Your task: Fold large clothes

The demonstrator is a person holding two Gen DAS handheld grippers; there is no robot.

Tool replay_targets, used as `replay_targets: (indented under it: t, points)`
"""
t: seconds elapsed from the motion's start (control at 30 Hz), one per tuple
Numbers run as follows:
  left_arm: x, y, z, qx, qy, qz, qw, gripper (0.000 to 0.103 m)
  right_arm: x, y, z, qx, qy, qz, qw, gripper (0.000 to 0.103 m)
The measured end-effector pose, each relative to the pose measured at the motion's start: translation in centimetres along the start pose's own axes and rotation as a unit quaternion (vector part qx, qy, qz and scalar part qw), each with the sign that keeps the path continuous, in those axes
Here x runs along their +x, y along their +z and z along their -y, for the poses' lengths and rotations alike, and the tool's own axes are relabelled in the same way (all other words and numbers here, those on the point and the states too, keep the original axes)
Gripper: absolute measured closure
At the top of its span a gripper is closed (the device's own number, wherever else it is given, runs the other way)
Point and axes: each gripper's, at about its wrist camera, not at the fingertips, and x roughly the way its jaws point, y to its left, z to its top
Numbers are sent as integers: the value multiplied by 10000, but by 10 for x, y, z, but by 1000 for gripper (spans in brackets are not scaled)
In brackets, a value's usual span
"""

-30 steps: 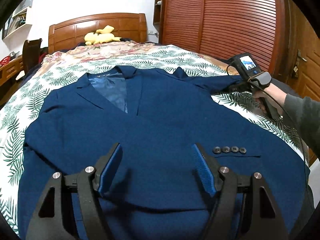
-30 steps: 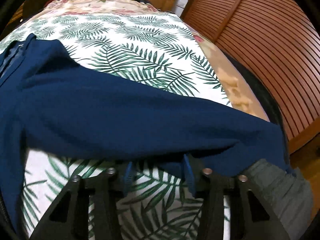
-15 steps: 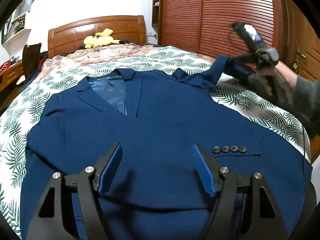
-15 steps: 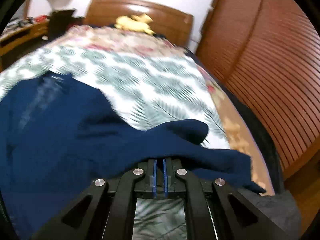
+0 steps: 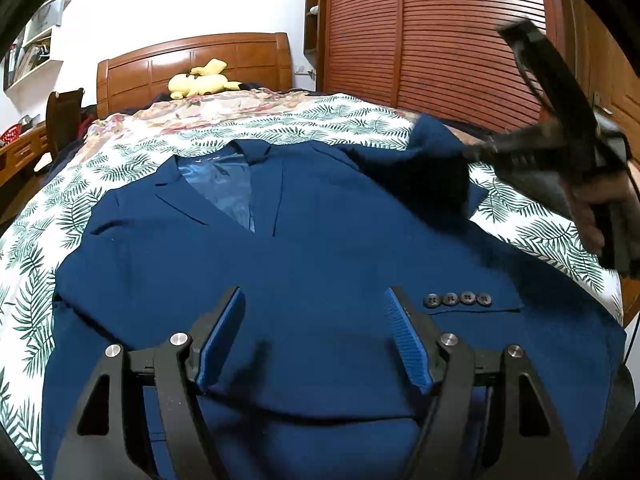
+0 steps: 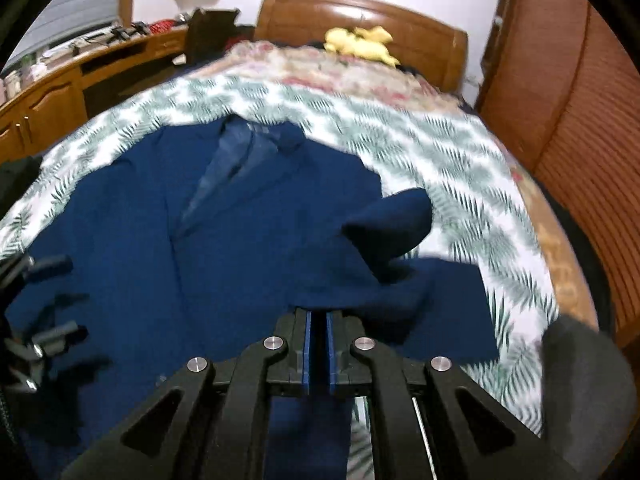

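Navy blazer [image 5: 320, 264] lies face up on the bed, on a palm-leaf sheet [image 5: 132, 164], collar toward the wooden headboard [image 5: 192, 60]. Lapels open, lighter blue lining [image 5: 224, 188] showing at the neck.

Left gripper [image 5: 314, 336]: hangs over the lower front of the blazer, blue pads [image 5: 406, 340] spread wide, nothing between them. Four dark sleeve buttons [image 5: 458, 299] sit in a row just beside its right finger, on a sleeve laid across the body.

Right gripper [image 6: 318, 320]: jaws pressed almost together, pinching the blazer's other sleeve [image 6: 392, 248]. Cloth comes out from between the pads and bunches in a raised fold ahead of them, lifted off the sheet on the wardrobe side. In the left wrist view this gripper is motion-blurred at the right edge, carried in a person's hand [image 5: 600, 208], with the sleeve stretched up from the shoulder to its tip; the exact spot of the pinch on the sleeve is probably near the cuff, not certain.

Background: yellow plush toy [image 5: 202, 80] at the headboard, slatted brown wardrobe doors [image 5: 440, 32] right of the bed, a wooden desk [image 6: 60, 88] along the other side. Grey sleeve [image 6: 584, 380] of the person at lower right in the right wrist view.
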Motion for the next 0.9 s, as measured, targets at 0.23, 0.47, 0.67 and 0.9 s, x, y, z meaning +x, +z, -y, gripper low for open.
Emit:
replay_targets:
  t: [0.23,0.47,0.67,0.9]
  points:
    - [1,1,1,15,15,5,10000,30,-20,-31,23,321,-98,-167,9993,59]
    - [-1,0,1,13,17,2,10000,30,-36,-28,48,725,-502,-140,9960,57]
    - [-1,0,1,17,20,-3,10000,30,5,-25,67,943,-828,-381,9914,56]
    - [-1,1,3,60,39,-5,10000,30,51,-11,93,1156,-1110,-478,9859,56]
